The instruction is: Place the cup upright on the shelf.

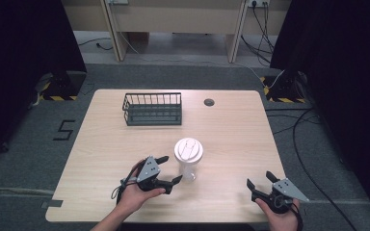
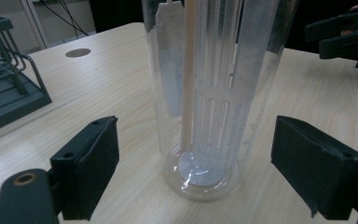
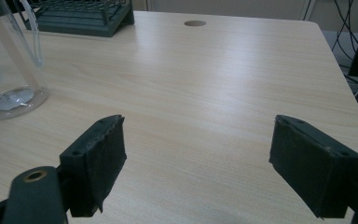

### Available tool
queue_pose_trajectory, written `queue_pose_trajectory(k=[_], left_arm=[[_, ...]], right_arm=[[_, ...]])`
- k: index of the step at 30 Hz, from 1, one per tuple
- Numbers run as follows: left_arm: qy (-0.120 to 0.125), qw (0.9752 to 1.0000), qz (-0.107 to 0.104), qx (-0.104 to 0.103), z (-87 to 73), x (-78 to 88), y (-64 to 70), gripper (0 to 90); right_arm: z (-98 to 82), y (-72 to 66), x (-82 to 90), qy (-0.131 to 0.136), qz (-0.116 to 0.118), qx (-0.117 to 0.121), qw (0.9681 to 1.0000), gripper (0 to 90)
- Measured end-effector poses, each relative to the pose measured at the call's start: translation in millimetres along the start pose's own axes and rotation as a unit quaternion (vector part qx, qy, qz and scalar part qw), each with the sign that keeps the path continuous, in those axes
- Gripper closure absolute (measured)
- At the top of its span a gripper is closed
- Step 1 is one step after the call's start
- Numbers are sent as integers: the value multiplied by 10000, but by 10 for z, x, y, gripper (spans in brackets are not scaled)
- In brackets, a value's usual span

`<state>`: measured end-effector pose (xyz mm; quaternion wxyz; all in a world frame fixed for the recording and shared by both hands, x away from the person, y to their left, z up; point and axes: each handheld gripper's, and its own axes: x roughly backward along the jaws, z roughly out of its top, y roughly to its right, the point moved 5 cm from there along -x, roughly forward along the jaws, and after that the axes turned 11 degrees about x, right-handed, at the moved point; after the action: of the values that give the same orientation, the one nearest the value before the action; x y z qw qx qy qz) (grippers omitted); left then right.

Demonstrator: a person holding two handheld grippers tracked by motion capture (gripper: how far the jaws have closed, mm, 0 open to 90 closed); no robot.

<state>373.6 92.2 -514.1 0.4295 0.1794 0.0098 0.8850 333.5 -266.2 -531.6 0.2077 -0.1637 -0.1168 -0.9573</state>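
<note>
A clear plastic tumbler (image 1: 189,161) with a white lid stands upright on the wooden table (image 1: 231,130), near the front middle. My left gripper (image 1: 169,169) is open just left of it, one jaw on each side of the tumbler's base (image 2: 200,172) without touching it. A pale straw runs down inside the tumbler (image 2: 214,70). My right gripper (image 1: 260,180) is open at the front right of the table, with nothing between its jaws (image 3: 198,172). The tumbler's base (image 3: 9,100) lies far to its left.
A dark wire basket (image 1: 152,109) sits at the back left of the table, also seen as the basket (image 2: 4,88) and the basket (image 3: 81,14). A round cable hole (image 1: 209,102) is at the back middle. Cables run over the floor to the right.
</note>
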Motion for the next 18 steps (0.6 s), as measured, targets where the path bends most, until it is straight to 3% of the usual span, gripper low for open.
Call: queue_pose_trajectory(k=[18], left_arm=[[-39,9999,-149,-31,34,-308,91,145]], right_arm=[[0,0,-3,-12,28,-20,10000,191]])
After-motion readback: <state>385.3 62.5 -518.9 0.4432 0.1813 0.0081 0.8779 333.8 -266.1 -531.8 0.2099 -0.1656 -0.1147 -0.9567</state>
